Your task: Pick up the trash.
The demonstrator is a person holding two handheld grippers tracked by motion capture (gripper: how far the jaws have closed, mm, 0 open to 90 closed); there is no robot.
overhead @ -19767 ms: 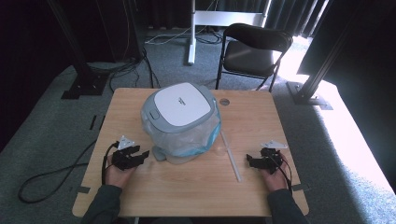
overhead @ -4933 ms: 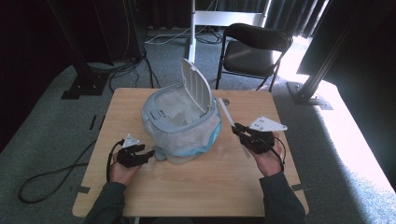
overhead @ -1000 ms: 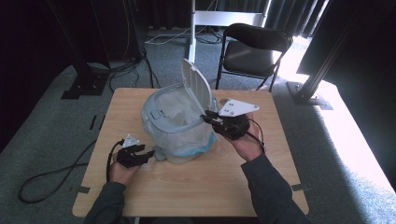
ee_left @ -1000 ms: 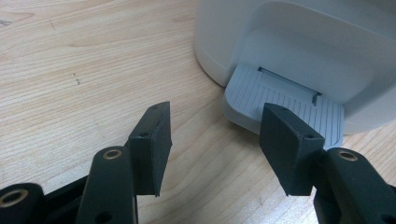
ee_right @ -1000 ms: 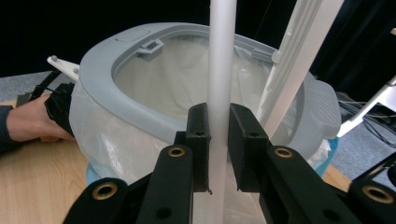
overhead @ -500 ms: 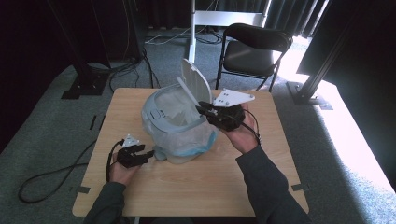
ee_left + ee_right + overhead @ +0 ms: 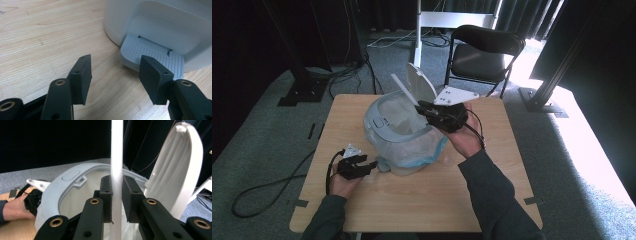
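Pale wood-grain table (image 7: 412,200), matt, faintly scuffed. Smooth grey-white plastic bin (image 7: 404,135), lined with thin, crinkled translucent film, a blue tint at lower right. Ribbed matt grey plastic pedal (image 7: 152,58) at centre right of the left gripper view. Satin white plastic lid (image 7: 175,170), ridged inside. Smooth matt white strip (image 7: 116,157). Matt black jaw pads, brass-coloured rivets. Rough grey carpet (image 7: 272,150).

A pedal bin (image 7: 404,135) stood on the counter (image 7: 422,195), toward its far left half, with its lid (image 7: 422,85) raised upright at the far side. The left tool (image 7: 357,166) rested on the counter just before the bin's foot pedal (image 7: 152,60). The right tool (image 7: 432,111) hung over the bin's right rim, a thin strip (image 7: 116,157) clamped between its jaws. A chair (image 7: 484,47) stood on the floor behind the counter.
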